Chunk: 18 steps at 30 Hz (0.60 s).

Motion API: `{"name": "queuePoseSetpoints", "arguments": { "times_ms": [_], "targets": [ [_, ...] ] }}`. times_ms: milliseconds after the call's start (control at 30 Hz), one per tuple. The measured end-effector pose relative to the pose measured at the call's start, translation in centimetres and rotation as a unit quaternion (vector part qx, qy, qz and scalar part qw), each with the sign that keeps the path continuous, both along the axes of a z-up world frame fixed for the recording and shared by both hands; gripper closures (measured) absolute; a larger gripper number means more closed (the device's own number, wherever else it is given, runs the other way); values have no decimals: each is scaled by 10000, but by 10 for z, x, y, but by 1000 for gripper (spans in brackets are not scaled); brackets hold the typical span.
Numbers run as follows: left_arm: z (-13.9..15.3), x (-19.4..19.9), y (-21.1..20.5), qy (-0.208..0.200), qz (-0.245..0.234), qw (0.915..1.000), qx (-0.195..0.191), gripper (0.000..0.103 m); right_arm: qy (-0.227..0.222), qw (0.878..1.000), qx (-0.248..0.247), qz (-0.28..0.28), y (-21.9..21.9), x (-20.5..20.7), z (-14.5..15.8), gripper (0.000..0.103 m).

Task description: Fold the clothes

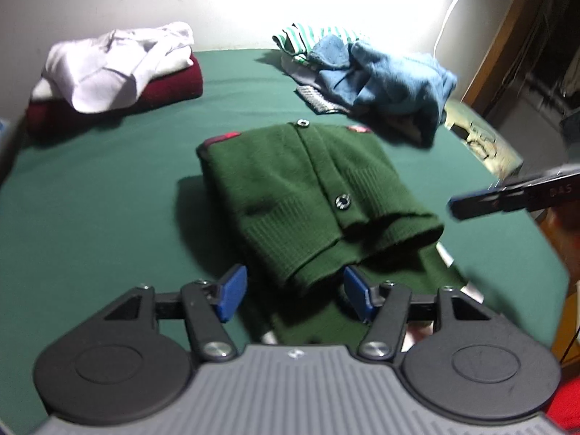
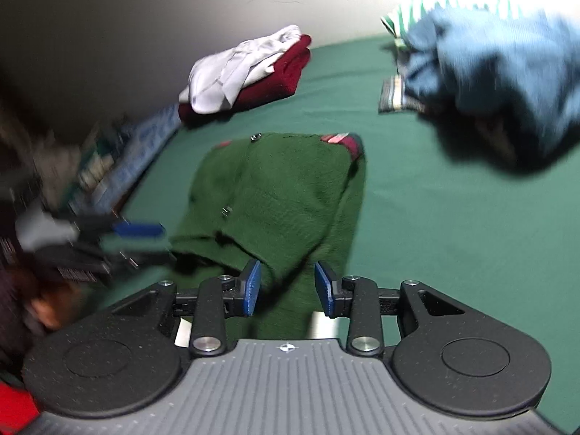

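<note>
Cardigan: where the green cloth-covered table [image 1: 90,199] lies bare at its middle, the folded dark green knitted cardigan [image 1: 290,188] rests.
Left gripper [image 1: 295,291]: tilted down, jaws spread, hem between, unpinched.
Right gripper [image 2: 288,286]: spread astride a fold.
Around: white-on-maroon folded stack [image 1: 116,72] far left; rumpled blue heap [image 1: 384,79] far right.

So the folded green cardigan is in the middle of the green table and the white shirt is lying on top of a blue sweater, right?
Not quite. The white shirt lies on a folded dark red sweater, as the left wrist view shows. The blue garment is in a separate heap. The green cardigan does sit mid-table.
</note>
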<state>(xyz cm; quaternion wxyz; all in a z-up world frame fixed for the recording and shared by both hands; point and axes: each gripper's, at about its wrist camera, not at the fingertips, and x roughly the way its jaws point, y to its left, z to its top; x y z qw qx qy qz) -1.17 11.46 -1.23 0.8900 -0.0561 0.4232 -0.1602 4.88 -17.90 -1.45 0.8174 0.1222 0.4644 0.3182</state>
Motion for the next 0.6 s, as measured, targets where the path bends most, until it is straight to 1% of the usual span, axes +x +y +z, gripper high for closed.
{"name": "queuePoseSetpoints", "arguments": {
  "times_ms": [100,167,300,400,533,600],
  "targets": [
    [-5,10,0,137,22,9998,-145,41,443,9988,89,-183,12,7,-12,67],
    [-9,17,1,268,39,9994,-232,41,577,9980,-4,-249,20,11,-19,67],
    [-10,24,0,256,11,9992,-319,41,618,9973,-107,-393,29,19,-24,65],
    [-13,32,-1,319,50,9989,-332,41,555,9976,-129,-399,36,24,-27,65],
    [-13,40,6,415,178,9970,-635,40,548,9970,-26,-541,37,29,-32,63],
    [-13,42,10,442,224,9954,-823,38,593,9962,80,-630,35,29,-33,61]
  ]
}}
